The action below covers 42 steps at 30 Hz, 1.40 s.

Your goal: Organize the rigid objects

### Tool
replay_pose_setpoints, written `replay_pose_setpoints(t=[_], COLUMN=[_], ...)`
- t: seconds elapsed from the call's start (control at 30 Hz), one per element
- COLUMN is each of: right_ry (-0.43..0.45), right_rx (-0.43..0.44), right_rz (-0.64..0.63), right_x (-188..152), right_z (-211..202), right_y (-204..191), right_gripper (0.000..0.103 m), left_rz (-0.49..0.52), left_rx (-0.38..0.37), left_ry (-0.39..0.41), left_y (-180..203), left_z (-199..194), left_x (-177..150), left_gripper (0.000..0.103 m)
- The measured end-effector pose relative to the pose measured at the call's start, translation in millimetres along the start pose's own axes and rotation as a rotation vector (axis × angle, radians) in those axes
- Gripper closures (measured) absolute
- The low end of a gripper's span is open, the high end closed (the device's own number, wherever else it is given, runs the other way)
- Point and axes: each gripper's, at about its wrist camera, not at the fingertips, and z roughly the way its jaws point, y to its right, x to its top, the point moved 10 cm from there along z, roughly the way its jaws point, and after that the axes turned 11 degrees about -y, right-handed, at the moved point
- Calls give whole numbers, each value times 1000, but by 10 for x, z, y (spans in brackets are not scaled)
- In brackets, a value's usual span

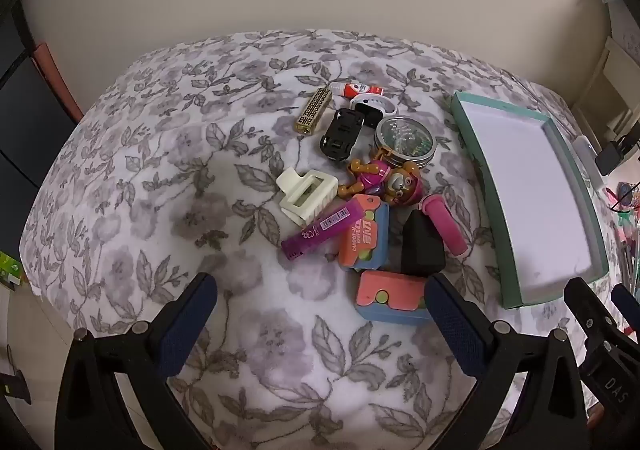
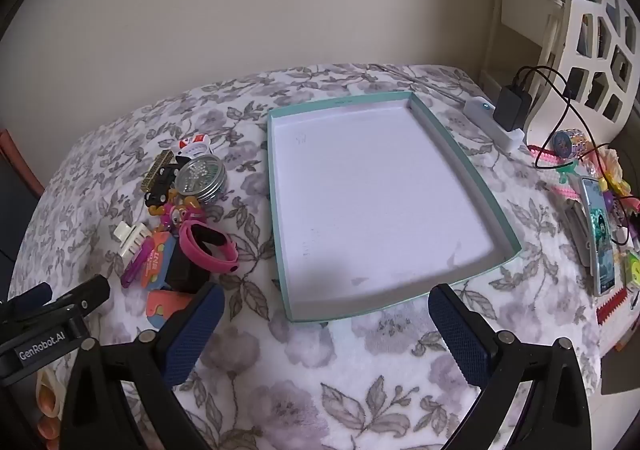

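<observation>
Toys and trinkets lie heaped on the flowered blanket just left of the teal tray, whose white floor holds nothing yet. Nearest the tray are a pink band and a black block; further from it sit a round tin, a puppy figure, a black toy car, a cream hair clip, a purple tube and two orange-and-blue cards.

Both tools hang over the blanket holding nothing: the left gripper stands with jaws wide apart before the heap, the right gripper likewise before the tray's near wall.

Risk, as I judge it: the pieces overlap, so pinching one may drag or tip its neighbours, and the soft blanket gives under a press. The tray's raised wall could catch a low carry. Left of the heap there is free blanket; right of the tray, cables and clutter crowd the edge.
</observation>
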Motion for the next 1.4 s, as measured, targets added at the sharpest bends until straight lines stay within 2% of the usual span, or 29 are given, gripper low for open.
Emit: replay_pose_setpoints(t=[1.4], right_ry=[-16], right_rx=[-7], right_rz=[-5], right_x=[-32], right_z=[42], right_y=[-19], right_gripper=[0], left_rz=[16], left_rx=[2], left_ry=[9], left_y=[54], left_z=[-31], left_x=[2], left_gripper=[0])
